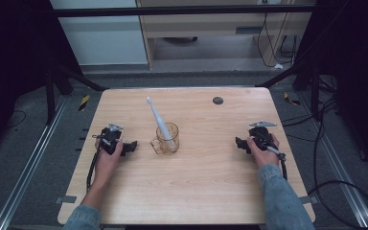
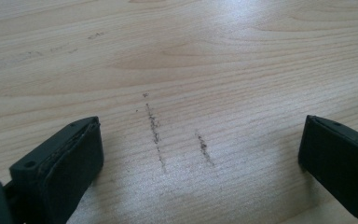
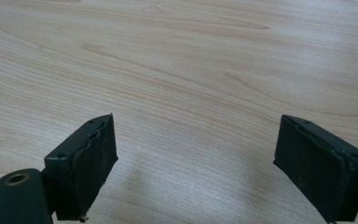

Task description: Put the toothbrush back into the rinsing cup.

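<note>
Your left gripper (image 1: pixel 133 145) rests on the pale wooden table (image 1: pixel 196 191), jaws spread with nothing between, aimed at the clear amber plastic mug (image 1: pixel 167 139) mid-table. The white toothbrush (image 1: pixel 157 118) leans in it, handle up for an easy pinch. Your right gripper (image 1: pixel 238 143) mirrors it, jaws spread and empty, well apart from the mug.

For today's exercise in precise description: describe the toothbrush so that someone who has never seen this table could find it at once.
Start at the light wooden table and find the clear amber mug near its middle, between the two hands. The toothbrush stands in that mug, leaning up and away to the left. It is the one long, slim, white thing on the table.
</note>
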A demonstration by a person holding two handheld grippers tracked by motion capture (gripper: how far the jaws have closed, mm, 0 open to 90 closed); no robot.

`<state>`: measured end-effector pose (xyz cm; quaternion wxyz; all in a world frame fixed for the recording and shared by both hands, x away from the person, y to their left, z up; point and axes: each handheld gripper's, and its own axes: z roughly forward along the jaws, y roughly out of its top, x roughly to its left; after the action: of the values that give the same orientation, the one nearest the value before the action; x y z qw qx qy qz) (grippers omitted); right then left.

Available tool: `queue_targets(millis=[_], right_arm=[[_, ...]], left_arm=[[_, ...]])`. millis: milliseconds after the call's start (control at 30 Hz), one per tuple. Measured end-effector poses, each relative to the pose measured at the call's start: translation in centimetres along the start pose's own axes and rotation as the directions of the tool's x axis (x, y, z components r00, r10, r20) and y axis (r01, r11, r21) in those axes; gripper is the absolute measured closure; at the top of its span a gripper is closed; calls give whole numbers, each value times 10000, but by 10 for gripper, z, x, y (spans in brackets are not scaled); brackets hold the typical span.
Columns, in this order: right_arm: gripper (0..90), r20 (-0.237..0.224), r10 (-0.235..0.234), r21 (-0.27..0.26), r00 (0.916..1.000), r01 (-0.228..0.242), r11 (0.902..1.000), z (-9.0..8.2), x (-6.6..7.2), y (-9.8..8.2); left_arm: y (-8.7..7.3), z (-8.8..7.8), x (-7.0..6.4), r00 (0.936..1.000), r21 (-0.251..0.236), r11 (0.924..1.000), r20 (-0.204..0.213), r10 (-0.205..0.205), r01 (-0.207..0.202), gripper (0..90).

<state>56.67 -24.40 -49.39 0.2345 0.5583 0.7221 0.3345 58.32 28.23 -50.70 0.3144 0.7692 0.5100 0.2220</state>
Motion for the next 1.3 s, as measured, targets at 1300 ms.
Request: queue_targets(millis=[1300], right_arm=[[50,145,-408,172,9991,405,9990,17,11,-8]], left_arm=[[0,0,0,10000,5,10000,23,28,-28,0]])
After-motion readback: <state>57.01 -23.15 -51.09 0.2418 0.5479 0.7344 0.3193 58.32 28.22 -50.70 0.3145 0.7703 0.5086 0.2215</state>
